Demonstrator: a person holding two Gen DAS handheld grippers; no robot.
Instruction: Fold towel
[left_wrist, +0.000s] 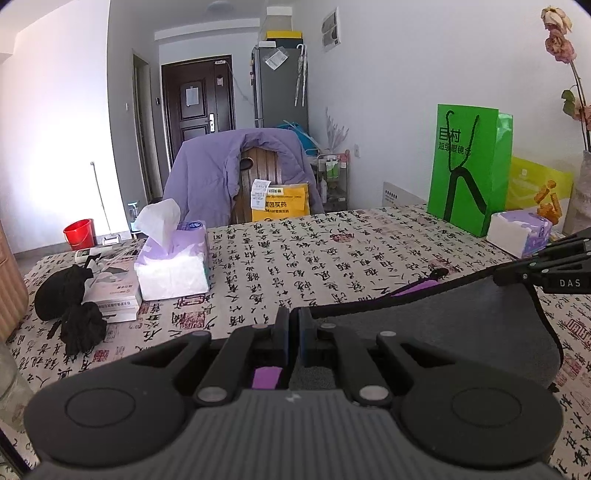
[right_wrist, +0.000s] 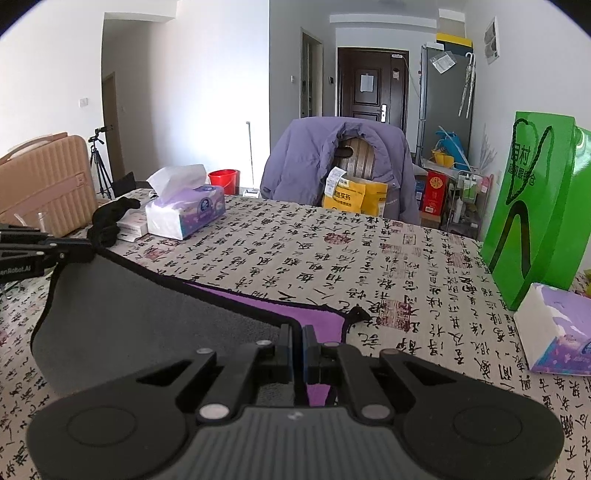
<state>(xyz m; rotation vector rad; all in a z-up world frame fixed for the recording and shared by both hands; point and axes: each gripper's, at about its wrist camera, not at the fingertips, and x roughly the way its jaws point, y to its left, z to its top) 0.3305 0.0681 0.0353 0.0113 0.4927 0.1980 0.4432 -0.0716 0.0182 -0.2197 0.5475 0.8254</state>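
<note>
The towel (left_wrist: 443, 325) is grey on one side, purple on the other, with a black hem. It hangs lifted over the table between both grippers. My left gripper (left_wrist: 294, 325) is shut on one top corner of the towel. My right gripper (right_wrist: 296, 341) is shut on the other top corner of the towel (right_wrist: 129, 314). The purple side (right_wrist: 295, 314) shows below the hem and trails onto the cloth. The right gripper shows at the right of the left wrist view (left_wrist: 554, 269). The left gripper shows at the left of the right wrist view (right_wrist: 44, 251).
The table (left_wrist: 332, 251) has a calligraphy-print cloth. A tissue pack (left_wrist: 173, 258), boxes and black fabric (left_wrist: 70, 306) sit at its left. A green bag (left_wrist: 469, 166) and another tissue pack (left_wrist: 521, 232) stand at the right. A chair with a purple jacket (left_wrist: 221, 173) stands behind.
</note>
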